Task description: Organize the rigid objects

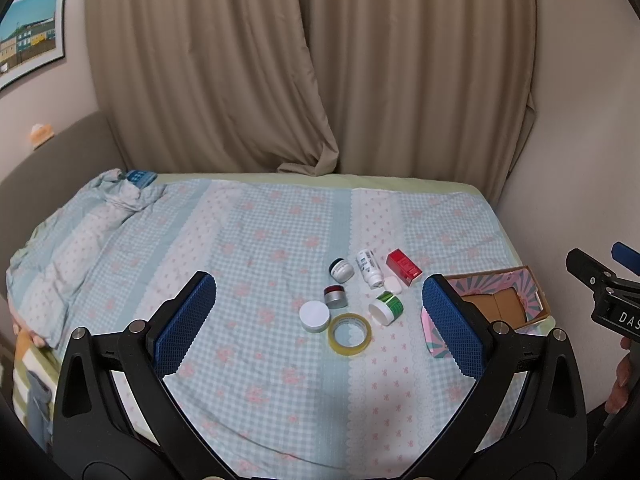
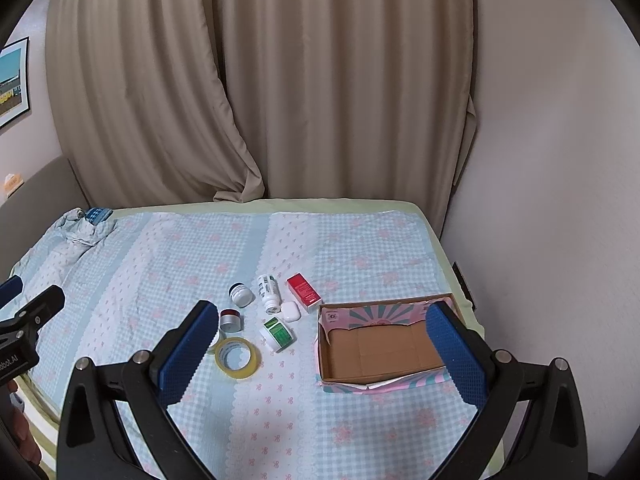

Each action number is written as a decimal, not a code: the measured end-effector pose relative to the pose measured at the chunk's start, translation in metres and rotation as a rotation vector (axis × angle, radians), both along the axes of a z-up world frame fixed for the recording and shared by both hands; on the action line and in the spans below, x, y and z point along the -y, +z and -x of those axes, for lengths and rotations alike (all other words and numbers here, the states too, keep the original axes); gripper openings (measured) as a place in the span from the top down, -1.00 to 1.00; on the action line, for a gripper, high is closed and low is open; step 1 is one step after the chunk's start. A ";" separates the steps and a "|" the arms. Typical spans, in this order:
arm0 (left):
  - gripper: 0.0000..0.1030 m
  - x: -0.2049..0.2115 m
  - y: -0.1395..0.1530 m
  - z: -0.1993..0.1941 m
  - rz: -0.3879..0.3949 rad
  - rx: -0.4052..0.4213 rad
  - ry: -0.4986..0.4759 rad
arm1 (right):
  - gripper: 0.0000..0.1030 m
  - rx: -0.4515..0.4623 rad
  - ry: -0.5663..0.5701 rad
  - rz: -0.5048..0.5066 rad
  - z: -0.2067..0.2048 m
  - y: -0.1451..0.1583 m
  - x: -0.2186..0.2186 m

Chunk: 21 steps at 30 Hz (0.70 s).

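While nothing is held, a cluster of small rigid items is seen lying on the bed (image 2: 360,240): a roll of tape (image 2: 237,357), a green-labelled jar (image 2: 277,334) on its side, a white case (image 2: 290,311), a red box (image 2: 304,289), a white bottle (image 2: 269,288) lying flat, a dark-lidded jar (image 2: 241,294) and a silver tin (image 2: 231,319). A white-lidded jar (image 1: 315,315) is set just beside the tape. An open cardboard box (image 2: 324,344) is placed to the right of the cluster, apart from it. Both the left gripper (image 1: 320,328) and the right gripper (image 2: 320,348) are held above the bed with jaws spread wide.
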<state>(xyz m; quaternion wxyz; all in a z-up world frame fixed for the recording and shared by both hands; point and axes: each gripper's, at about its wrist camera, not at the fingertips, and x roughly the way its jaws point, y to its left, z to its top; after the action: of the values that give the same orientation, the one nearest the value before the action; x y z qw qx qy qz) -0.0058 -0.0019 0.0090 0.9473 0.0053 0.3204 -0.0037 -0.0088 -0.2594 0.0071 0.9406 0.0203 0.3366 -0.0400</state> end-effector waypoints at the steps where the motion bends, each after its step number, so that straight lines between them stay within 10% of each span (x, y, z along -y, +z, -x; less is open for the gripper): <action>1: -0.99 0.000 0.000 0.000 0.000 0.000 0.000 | -1.00 0.000 0.000 0.000 0.000 0.000 0.000; 21: -0.99 -0.001 0.003 -0.003 0.005 -0.007 0.002 | -1.00 -0.002 0.001 -0.002 0.000 -0.001 -0.001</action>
<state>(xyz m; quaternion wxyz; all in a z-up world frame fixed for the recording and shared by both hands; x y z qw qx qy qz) -0.0024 -0.0014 0.0124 0.9461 0.0025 0.3238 -0.0037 -0.0087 -0.2579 0.0060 0.9403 0.0210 0.3374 -0.0393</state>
